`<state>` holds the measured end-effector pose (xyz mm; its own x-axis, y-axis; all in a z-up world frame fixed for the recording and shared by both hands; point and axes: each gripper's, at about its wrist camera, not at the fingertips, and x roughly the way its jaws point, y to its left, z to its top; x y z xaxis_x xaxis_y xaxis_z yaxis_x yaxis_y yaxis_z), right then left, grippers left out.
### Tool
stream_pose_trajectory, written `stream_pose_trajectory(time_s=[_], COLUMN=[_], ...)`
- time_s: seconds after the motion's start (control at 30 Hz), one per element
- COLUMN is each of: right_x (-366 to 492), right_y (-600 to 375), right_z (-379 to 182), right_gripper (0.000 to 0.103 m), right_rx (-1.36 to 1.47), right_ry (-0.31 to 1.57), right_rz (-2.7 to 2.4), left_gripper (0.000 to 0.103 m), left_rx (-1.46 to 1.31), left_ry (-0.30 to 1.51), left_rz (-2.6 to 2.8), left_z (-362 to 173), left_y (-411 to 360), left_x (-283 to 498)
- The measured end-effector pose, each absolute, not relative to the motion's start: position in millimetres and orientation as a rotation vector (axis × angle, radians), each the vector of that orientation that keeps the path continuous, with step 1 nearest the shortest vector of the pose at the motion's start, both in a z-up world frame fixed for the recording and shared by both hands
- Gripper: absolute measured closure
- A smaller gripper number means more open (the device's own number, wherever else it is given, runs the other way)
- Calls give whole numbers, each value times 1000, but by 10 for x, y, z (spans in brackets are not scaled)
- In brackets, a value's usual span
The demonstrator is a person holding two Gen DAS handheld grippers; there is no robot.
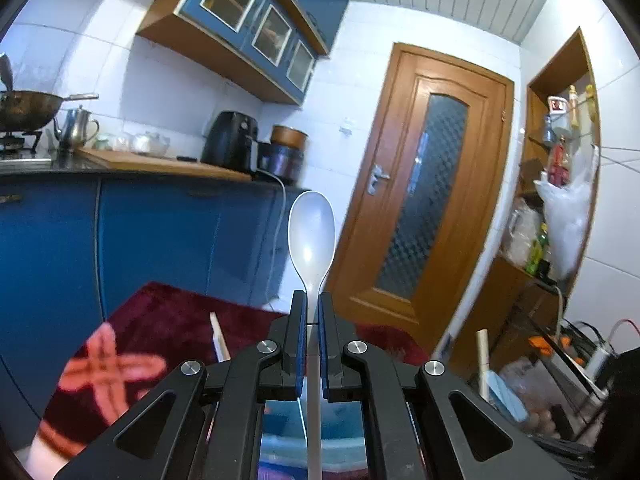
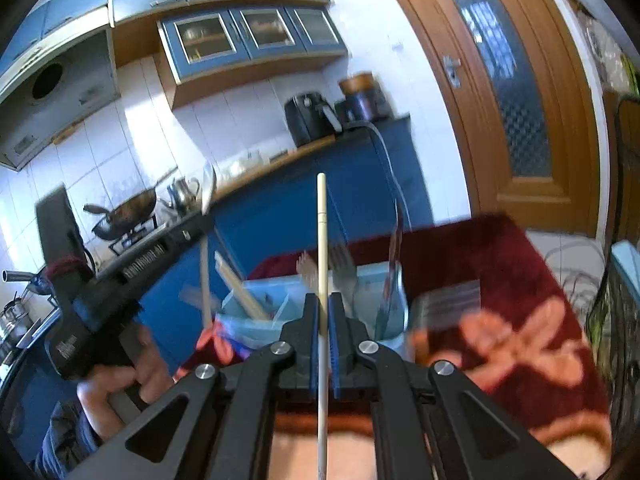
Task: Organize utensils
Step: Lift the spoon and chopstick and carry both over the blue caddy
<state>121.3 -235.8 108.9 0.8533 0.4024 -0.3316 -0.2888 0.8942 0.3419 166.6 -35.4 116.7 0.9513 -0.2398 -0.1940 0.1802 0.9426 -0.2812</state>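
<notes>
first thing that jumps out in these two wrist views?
The white spoon clamped in the left gripper, bowl forward, against the blue cabinets. In the right view, a pale chopstick pinched in the right gripper, above a light blue utensil holder on the dark red cloth.

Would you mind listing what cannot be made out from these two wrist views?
- Left wrist view: the white spoon handle's lower end is cut off by the bottom edge; the left gripper hides most of the blue container below.
- Right wrist view: motion blur smears the utensils in the light blue holder, so they cannot be counted.
- Right wrist view: the right gripper covers part of the chopstick, and the bottom edge cuts it off.
</notes>
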Motion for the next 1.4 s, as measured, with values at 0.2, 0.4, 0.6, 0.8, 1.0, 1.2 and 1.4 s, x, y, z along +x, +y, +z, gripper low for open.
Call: stream_pose_trajectory(time_s=[0.2,0.4,0.6,0.8,1.0,1.2,1.4], right_x=[1509,1761,1896,1857,1787,1737,1641], right_y=[-2279,-2129,-2050,-2031,-1977,-1994,-2100], right_z=[1216,1158,1055,902,758,727,797], right_gripper=[97,97,97,96,97,96,70], right_rx=[247,189,117,63,7,7,80], right_ry=[293,226,184,211,258,293,328], right_rz=[332,300,220,214,223,249,285], left_gripper=[98,97,98,97,97,97,97], left_rx=[-225,-181,-149,-121,-97,-114,-218], left_ry=[176,114,73,91,81,79,79], left_rz=[-148,-100,-108,-121,-112,-126,-177], left_z=[1038,888,835,757,735,798,994], left_y=[-425,-471,-538,-602,-621,-553,-331], left_x=[1837,1833,1820,1795,1703,1653,1638])
